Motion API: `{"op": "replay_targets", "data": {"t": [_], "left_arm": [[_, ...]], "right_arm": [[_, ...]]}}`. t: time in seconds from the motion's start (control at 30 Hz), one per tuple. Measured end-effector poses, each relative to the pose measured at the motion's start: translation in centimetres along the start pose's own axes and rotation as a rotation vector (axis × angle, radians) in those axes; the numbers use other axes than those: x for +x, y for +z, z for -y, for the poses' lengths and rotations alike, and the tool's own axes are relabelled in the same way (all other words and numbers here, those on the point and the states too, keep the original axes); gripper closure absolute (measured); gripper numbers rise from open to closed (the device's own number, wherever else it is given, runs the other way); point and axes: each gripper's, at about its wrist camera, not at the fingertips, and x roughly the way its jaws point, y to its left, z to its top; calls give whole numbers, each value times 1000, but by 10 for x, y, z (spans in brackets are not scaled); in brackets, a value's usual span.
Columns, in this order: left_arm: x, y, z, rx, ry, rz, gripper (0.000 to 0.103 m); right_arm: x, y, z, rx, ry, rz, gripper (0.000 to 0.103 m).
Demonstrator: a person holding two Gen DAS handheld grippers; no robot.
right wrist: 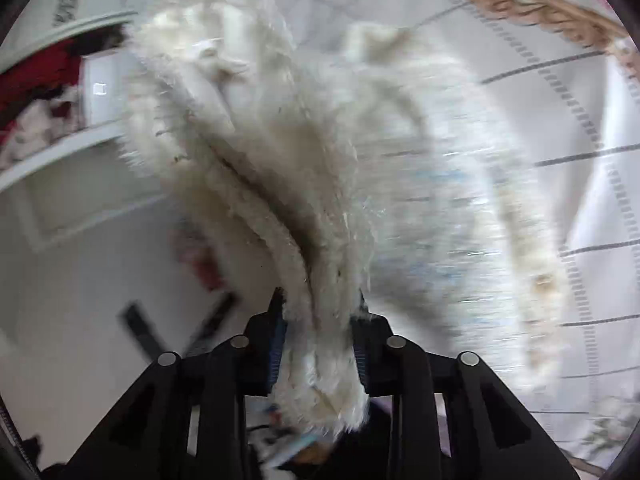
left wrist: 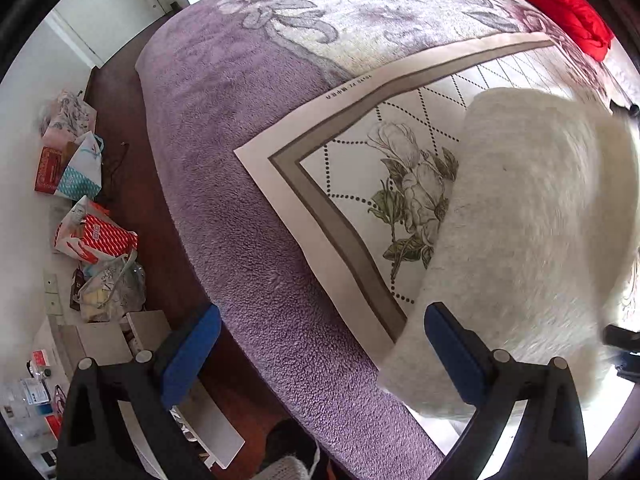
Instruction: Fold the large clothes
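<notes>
The white fluffy garment [right wrist: 280,184] hangs bunched from the right gripper [right wrist: 318,344], whose jaws are clamped on a thick fold of its long, shaggy pile; motion blur smears its right half, so its outline there is hard to make out, and its lower end is cut off behind the gripper's black frame. In the left wrist view the same garment [left wrist: 528,240] shows a flatter, felted side and spreads over the printed sheet [left wrist: 352,176], a smooth cloth with a grey border, dotted diamonds and a drawn flower, partly hidden beneath it. The left gripper [left wrist: 320,352] stands with its jaws wide apart, blue pads [left wrist: 188,356] bare, above the nubby purple blanket [left wrist: 224,152]. A red cloth [left wrist: 560,4] lies cropped at the top edge.
</notes>
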Motion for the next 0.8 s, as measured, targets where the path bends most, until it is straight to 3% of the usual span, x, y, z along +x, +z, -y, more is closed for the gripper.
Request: {"op": "replay_targets", "data": {"t": [0.1, 0.13, 0.17, 0.2, 0.27, 0.37, 0.4, 0.5, 0.53, 0.57, 0.6, 0.67, 0.73, 0.8], "left_arm": [[-7, 4, 5, 16, 0, 32, 0], [-10, 4, 7, 25, 4, 46, 0], [-12, 4, 10, 33, 11, 58, 0], [-12, 5, 11, 40, 14, 66, 0], [-12, 7, 15, 44, 17, 72, 0], [-10, 10, 18, 40, 22, 66, 0], [-11, 10, 19, 38, 26, 65, 0], [-11, 11, 20, 31, 36, 70, 0], [-10, 12, 19, 30, 41, 72, 0], [-9, 12, 20, 32, 43, 72, 0], [-8, 14, 19, 36, 46, 71, 0], [-5, 17, 17, 35, 41, 69, 0], [-4, 21, 16, 36, 21, 68, 0], [-3, 26, 13, 30, -31, 64, 0]], "right_arm": [[-31, 9, -24, -53, -70, 93, 66], [-44, 11, -37, -91, -88, 151, 49], [-55, 13, -53, -128, -100, 204, 22], [-61, 15, -70, -171, -107, 252, 13], [-63, 23, -106, -260, -106, 275, 12], [-66, 30, -144, -375, -99, 231, 12], [-63, 36, -184, -402, -132, 212, 12], [-32, 39, -206, -487, -417, 242, 17], [-13, 52, -187, -472, -519, 260, 21], [4, 70, -157, -420, -531, 241, 20], [18, 88, -126, -322, -491, 180, 20], [26, 107, -84, -155, -355, 110, 0], [21, 112, -73, -127, -238, 76, 0], [7, 107, -70, -150, -187, 86, 0]]}}
